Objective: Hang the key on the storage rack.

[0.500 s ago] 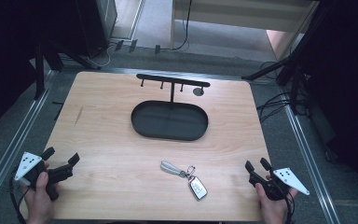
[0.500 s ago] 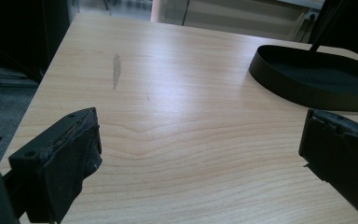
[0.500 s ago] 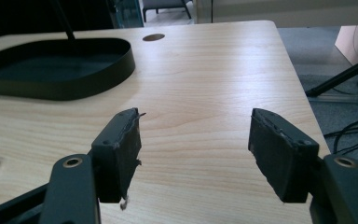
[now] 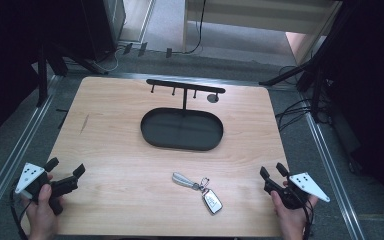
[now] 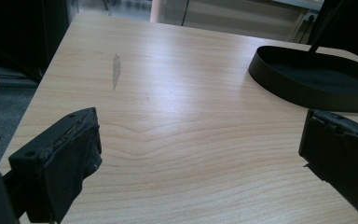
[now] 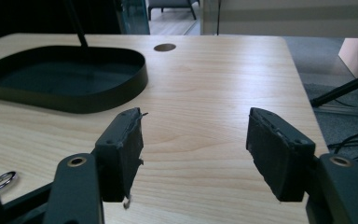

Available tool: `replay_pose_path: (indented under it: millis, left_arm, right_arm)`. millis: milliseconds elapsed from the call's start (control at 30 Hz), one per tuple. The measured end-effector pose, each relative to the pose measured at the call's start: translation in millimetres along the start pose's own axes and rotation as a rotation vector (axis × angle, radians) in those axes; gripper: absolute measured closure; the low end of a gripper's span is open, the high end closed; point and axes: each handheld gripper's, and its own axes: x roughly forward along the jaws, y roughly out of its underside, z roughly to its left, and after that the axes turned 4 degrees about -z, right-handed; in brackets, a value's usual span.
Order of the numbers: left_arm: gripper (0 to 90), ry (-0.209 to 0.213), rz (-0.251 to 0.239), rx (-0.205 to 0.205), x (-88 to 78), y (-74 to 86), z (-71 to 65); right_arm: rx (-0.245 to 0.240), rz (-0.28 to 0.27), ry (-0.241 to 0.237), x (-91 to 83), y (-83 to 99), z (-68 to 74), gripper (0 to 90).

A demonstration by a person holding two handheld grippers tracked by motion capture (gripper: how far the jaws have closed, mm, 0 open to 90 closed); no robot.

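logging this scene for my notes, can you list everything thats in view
car key: 1, silver and black, near table edge, between the grippers
key strap: 1, grey, joined to the key by rings
oval tray: 1, black, table centre, empty
hook rack: 1, black, rising from the tray's far side
table: 1, light wood
left gripper: 1, black, near left corner, open, holding nothing
right gripper: 1, black, near right corner, open, holding nothing
hands: 2, one on each gripper
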Motion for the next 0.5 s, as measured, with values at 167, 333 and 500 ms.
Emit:
replay_pose_path:
  millis: [167, 333, 500]
  left_arm:
    - [0.0, 0.002, 0.000, -0.003, 0.1, 0.0, 0.2]
    - [0.0, 0.003, 0.002, -0.006, 0.0, 0.0, 0.4]
    - [0.0, 0.003, 0.002, -0.005, 0.0, 0.0, 0.4]
  right_arm:
    - [-0.095, 0.062, -0.010, 13.2, -11.5, 20.9, 39.4]
    - [-0.150, 0.092, -0.035, 24.5, -21.2, 33.3, 39.5]
    - [-0.180, 0.109, -0.062, 35.1, -31.0, 42.6, 41.0]
